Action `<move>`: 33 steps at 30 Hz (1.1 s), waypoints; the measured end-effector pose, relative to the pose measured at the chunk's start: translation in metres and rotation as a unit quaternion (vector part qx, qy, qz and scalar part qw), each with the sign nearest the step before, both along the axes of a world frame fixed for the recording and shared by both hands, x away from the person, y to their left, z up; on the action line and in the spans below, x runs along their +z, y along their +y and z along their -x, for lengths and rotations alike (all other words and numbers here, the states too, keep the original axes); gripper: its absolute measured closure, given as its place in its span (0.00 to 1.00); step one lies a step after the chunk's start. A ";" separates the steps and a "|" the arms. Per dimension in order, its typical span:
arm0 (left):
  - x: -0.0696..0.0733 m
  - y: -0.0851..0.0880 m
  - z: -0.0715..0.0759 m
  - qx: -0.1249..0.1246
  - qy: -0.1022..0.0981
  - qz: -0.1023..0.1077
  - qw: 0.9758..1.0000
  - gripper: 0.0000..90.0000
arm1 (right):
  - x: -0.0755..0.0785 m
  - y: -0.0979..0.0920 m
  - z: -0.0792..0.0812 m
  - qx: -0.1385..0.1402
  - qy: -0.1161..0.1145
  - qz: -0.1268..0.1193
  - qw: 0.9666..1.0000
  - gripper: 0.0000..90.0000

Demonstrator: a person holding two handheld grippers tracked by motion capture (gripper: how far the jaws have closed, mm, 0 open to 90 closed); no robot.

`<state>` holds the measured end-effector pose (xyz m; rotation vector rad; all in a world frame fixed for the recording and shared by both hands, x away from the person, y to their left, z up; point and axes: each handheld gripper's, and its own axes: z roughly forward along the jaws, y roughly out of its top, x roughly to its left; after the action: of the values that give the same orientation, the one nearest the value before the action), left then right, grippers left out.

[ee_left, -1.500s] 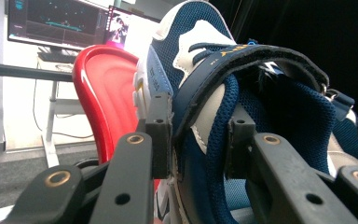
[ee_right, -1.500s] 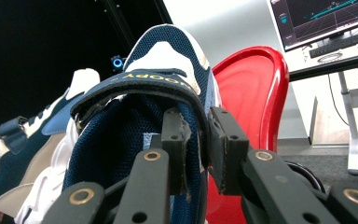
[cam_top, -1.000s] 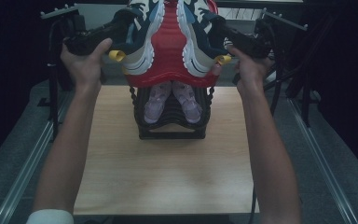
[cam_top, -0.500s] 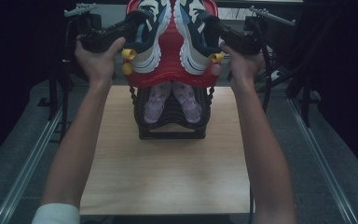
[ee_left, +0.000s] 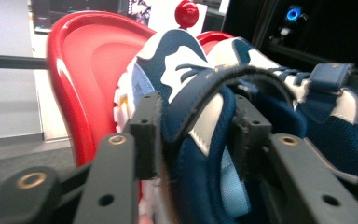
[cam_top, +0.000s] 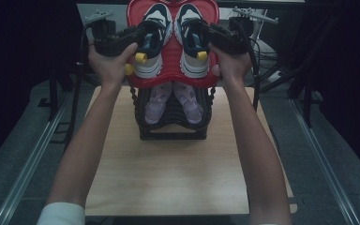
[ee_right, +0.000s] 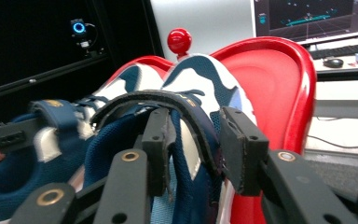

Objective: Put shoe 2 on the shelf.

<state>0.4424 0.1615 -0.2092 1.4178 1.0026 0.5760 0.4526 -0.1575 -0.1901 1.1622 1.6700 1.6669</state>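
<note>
A pair of navy and white sneakers lies on the red tray [cam_top: 171, 83] on top of a black shoe rack [cam_top: 171, 132]. The left sneaker [cam_top: 152, 44] has its collar wall between the jaws of my left gripper [cam_top: 143, 36]. In the left gripper view that gripper [ee_left: 196, 116] has just been opening, and a gap shows beside the far pad [ee_left: 247, 135]. My right gripper [cam_top: 207, 33] straddles the collar of the right sneaker [cam_top: 193, 44]. Its jaws [ee_right: 193, 126] have also just been opening, with the strap [ee_right: 168, 100] arching over them.
A pair of pale lilac shoes [cam_top: 173, 101] sits on the rack's lower tier. The rack stands at the far end of a wooden table [cam_top: 168, 178]. A red ball knob [ee_right: 179, 39] tops the tray. Metal rails, cables and stands flank the table.
Both hands moved inward toward the middle of the tray, bringing the sneakers closer together. Both grippers' jaws have spread wider around the shoe collars.
</note>
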 end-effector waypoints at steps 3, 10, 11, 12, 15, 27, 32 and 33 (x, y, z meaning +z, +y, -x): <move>0.000 0.004 0.000 -0.008 -0.001 0.007 1.000 0.59 | -0.001 -0.002 -0.002 0.019 0.000 -0.010 1.000 0.64; 0.003 0.014 0.005 -0.020 -0.001 0.039 0.999 0.51 | -0.002 -0.016 -0.001 0.045 -0.001 -0.044 0.998 0.54; 0.003 0.015 0.006 -0.022 0.000 0.042 0.999 0.51 | -0.002 -0.018 0.000 0.050 0.000 -0.046 0.998 0.54; 0.002 0.016 0.006 -0.025 0.001 0.046 0.999 0.51 | -0.003 -0.019 0.001 0.053 -0.002 -0.048 0.997 0.54; 0.002 0.018 0.008 -0.031 0.003 0.051 0.998 0.50 | -0.004 -0.024 0.004 0.061 -0.005 -0.051 0.997 0.53; 0.001 0.033 0.024 -0.040 0.000 0.059 0.997 0.50 | -0.007 -0.042 0.022 0.090 -0.031 -0.082 0.992 0.52; -0.005 0.044 0.031 -0.035 -0.003 0.057 0.998 0.50 | -0.010 -0.054 0.031 0.096 -0.040 -0.090 0.990 0.53; -0.006 0.046 0.033 -0.035 -0.003 0.057 0.998 0.50 | -0.012 -0.056 0.033 0.096 -0.042 -0.091 0.990 0.54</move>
<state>0.4098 0.2071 -0.2156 1.3449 0.9618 0.4639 0.4200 -0.2135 -0.2020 1.0215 1.6496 1.9944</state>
